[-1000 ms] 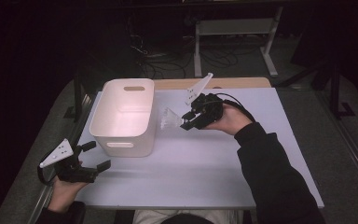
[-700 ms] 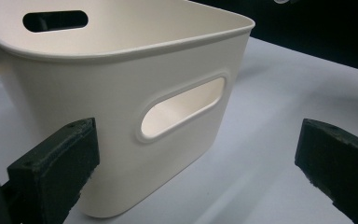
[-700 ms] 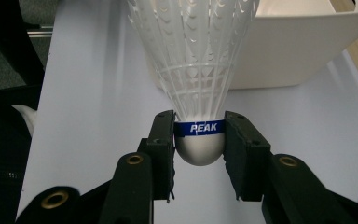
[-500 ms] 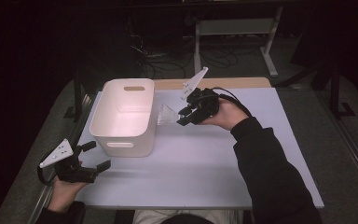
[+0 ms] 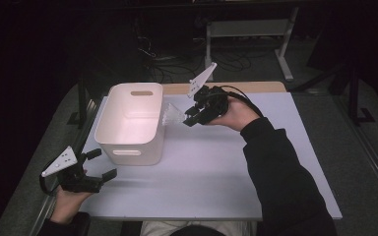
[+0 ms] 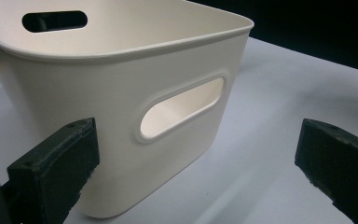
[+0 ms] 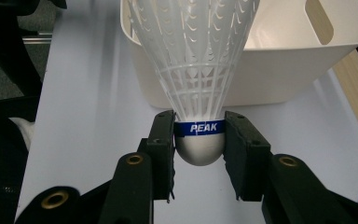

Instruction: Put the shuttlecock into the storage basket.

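A white plastic bin with cut-out handles stands on the left half of the table. My right gripper is raised just beside the bin's right rim, shut on a white shuttlecock whose skirt points toward the bin. In the right gripper view the jaws clamp the shuttlecock at its cork, on the blue PEAK band, with the bin right behind it. My left gripper rests open at the table's near left corner. In the left gripper view its jaws stand wide apart in front of the bin.
The table has a pale lilac top and a wooden strip along its far edge. A metal stand and cables lie on the dark floor beyond. The person's dark sleeve crosses the right half of the table.
My right gripper has carried the shuttlecock a little to the left and up, closer to the bin's rim. The left gripper has stayed still.
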The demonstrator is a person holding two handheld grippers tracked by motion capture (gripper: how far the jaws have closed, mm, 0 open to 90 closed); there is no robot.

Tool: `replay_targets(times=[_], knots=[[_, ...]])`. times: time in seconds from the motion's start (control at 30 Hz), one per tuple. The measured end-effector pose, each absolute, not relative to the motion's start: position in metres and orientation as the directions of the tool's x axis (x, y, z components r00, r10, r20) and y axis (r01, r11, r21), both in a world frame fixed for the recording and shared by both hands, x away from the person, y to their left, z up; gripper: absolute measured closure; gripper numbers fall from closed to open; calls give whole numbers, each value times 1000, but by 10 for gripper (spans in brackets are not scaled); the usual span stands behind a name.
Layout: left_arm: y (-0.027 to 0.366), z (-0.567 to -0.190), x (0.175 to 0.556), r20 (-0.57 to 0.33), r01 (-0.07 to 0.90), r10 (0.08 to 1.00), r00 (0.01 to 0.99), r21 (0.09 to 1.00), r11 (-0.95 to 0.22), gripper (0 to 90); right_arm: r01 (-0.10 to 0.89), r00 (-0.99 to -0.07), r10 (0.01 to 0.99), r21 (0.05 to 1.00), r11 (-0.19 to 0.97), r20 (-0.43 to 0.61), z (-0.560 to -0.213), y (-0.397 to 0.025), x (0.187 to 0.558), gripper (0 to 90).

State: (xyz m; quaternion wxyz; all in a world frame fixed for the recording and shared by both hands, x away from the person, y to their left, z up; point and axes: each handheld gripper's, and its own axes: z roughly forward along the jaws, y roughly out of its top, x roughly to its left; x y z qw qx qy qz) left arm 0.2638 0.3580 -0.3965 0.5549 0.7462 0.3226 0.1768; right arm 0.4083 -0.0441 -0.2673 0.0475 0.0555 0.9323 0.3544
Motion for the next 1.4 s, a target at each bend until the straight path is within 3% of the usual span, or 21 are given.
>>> replay_targets(times=[1.4], knots=[[359,-396,263,-96,284,676,731,943,-174,0,55,-993,111,679,732,-39,-243,-3,423,638]])
